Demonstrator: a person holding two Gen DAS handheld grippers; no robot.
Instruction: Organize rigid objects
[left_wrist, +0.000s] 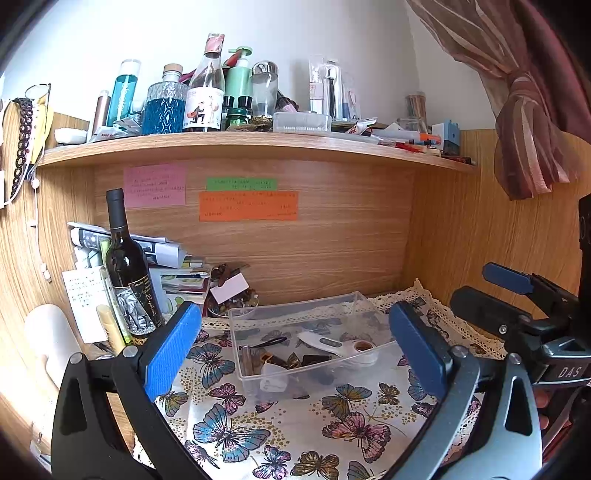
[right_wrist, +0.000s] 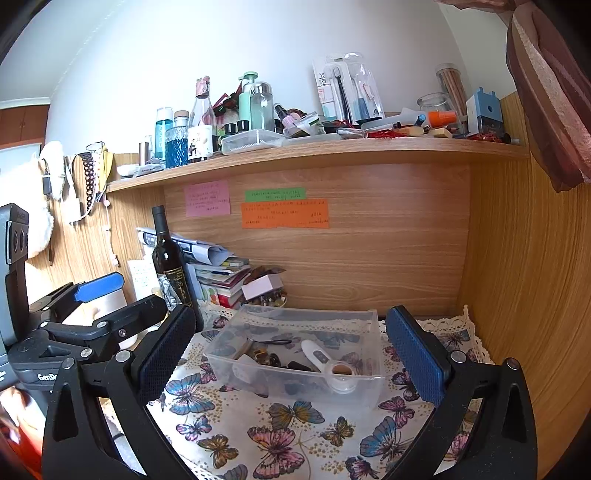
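Note:
A clear plastic bin (left_wrist: 258, 317) (right_wrist: 376, 384) stands on a butterfly-print cloth (left_wrist: 280, 424) (right_wrist: 295, 424). Inside lie a white thermometer-like device (left_wrist: 325, 343) (right_wrist: 317, 356), a black hair tie (left_wrist: 273, 341) and several small dark items (left_wrist: 291, 360) (right_wrist: 273, 360). My left gripper (left_wrist: 295, 347) is open and empty, in front of the bin. My right gripper (right_wrist: 295, 354) is open and empty, also facing the bin. Each gripper shows at the edge of the other's view.
A dark wine bottle (left_wrist: 129, 273) (right_wrist: 170, 266) stands left of the bin beside stacked books and papers (left_wrist: 177, 273) (right_wrist: 218, 273). A wooden shelf (left_wrist: 240, 146) (right_wrist: 314, 153) above carries many bottles and boxes. Wooden panels close the back and right side.

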